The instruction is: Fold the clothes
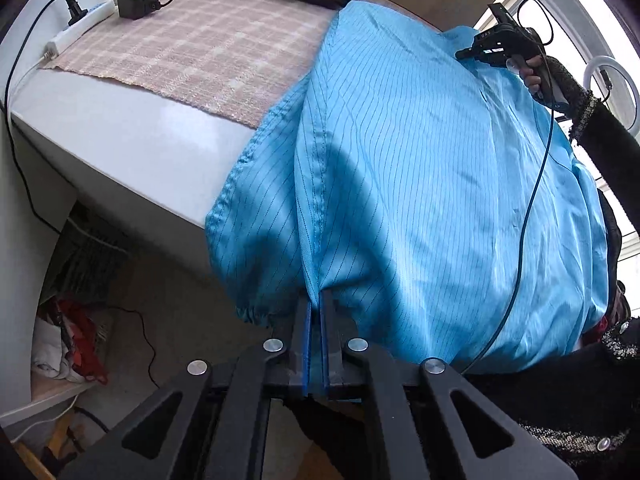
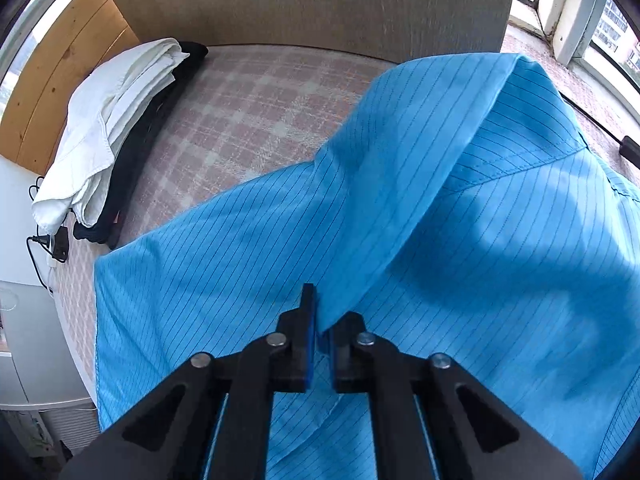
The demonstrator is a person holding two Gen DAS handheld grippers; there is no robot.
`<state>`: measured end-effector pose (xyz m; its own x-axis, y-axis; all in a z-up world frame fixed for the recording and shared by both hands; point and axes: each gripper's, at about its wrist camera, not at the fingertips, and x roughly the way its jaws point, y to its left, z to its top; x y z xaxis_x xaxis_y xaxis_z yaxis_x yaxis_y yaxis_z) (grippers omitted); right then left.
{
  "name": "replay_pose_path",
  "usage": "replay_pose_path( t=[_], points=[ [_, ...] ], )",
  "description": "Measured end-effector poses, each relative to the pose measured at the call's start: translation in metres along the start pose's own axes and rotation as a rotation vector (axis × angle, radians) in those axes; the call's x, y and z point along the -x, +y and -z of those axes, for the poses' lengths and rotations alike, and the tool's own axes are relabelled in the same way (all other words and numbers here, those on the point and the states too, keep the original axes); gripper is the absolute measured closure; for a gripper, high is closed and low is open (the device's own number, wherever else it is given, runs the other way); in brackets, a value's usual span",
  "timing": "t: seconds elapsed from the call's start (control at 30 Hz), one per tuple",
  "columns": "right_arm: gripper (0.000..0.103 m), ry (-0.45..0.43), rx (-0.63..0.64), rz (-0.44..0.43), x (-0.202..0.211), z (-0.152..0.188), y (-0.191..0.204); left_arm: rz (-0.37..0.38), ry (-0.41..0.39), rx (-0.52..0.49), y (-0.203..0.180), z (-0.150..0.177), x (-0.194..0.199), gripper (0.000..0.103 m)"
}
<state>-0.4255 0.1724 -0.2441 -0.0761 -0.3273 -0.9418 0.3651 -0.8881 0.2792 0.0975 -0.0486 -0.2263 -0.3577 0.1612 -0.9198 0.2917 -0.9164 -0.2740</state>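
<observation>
A light blue pinstriped garment lies spread over the checked cloth and hangs off the near table edge. My left gripper is shut on a seam fold at its lower hem. In the right wrist view the same blue garment has one part lifted into a raised fold. My right gripper is shut on the edge of that fold. The left wrist view also shows the right gripper far off at the garment's upper right, held by a hand in a dark sleeve.
A stack of folded dark and white clothes sits at the table's far left side. A power strip and a black adapter lie by the wall. A white table edge drops to a cluttered floor. A blue cable crosses the garment.
</observation>
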Motion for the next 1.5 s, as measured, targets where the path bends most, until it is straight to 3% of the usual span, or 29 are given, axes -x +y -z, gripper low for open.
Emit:
replay_pose_path(
  t=[0.1, 0.23, 0.4, 0.5, 0.57, 0.77, 0.8, 0.83, 0.9, 0.93, 1.07, 1.13, 1.23, 1.37, 1.5],
  points=[
    [0.100, -0.028, 0.002, 0.011, 0.009, -0.001, -0.008, -0.066, -0.020, 0.011, 0.015, -0.007, 0.012, 0.099],
    [0.098, -0.074, -0.012, 0.030, 0.037, -0.004, -0.025, -0.160, 0.118, 0.065, 0.042, -0.007, -0.009, 0.097],
    [0.090, -0.132, -0.029, 0.054, 0.073, -0.008, -0.047, -0.219, 0.062, 0.033, 0.038, -0.023, 0.032, 0.098],
    [0.090, -0.171, -0.036, 0.080, 0.093, -0.015, -0.060, -0.202, -0.012, -0.059, 0.009, -0.060, 0.049, 0.098],
    [0.090, -0.171, -0.031, 0.105, 0.095, -0.026, -0.066, -0.148, -0.045, -0.151, -0.024, -0.094, 0.045, 0.095],
    [0.090, -0.123, -0.050, 0.143, 0.084, -0.031, -0.092, -0.108, -0.067, -0.456, -0.111, -0.208, -0.012, 0.086],
    [0.089, -0.126, -0.063, 0.143, 0.086, -0.032, -0.097, -0.102, -0.064, -0.491, -0.122, -0.227, -0.021, 0.081],
    [0.086, -0.133, -0.071, 0.140, 0.090, -0.032, -0.103, -0.096, -0.062, -0.528, -0.133, -0.246, -0.029, 0.077],
    [0.063, -0.129, -0.053, 0.151, 0.097, -0.032, -0.113, -0.075, -0.050, -0.581, -0.150, -0.282, -0.048, 0.062],
    [0.057, -0.125, -0.041, 0.158, 0.101, -0.032, -0.119, -0.062, -0.041, -0.603, -0.158, -0.299, -0.058, 0.060],
    [0.053, -0.116, 0.015, 0.182, 0.115, -0.030, -0.137, -0.112, 0.043, -0.712, -0.183, -0.347, -0.113, 0.058],
    [0.053, -0.136, 0.056, 0.174, 0.119, -0.029, -0.136, -0.139, 0.110, -0.754, -0.187, -0.356, -0.139, 0.058],
    [0.052, -0.130, 0.148, 0.305, 0.109, -0.043, -0.134, -0.148, 0.145, -0.806, -0.190, -0.357, -0.154, 0.058],
    [0.052, -0.065, 0.184, 0.234, 0.086, -0.070, -0.147, -0.112, 0.170, -0.839, -0.191, -0.353, -0.163, 0.058],
    [0.050, 0.010, 0.262, 0.244, 0.061, -0.088, -0.147, -0.104, 0.193, -0.857, -0.191, -0.346, -0.172, 0.058]
  ],
)
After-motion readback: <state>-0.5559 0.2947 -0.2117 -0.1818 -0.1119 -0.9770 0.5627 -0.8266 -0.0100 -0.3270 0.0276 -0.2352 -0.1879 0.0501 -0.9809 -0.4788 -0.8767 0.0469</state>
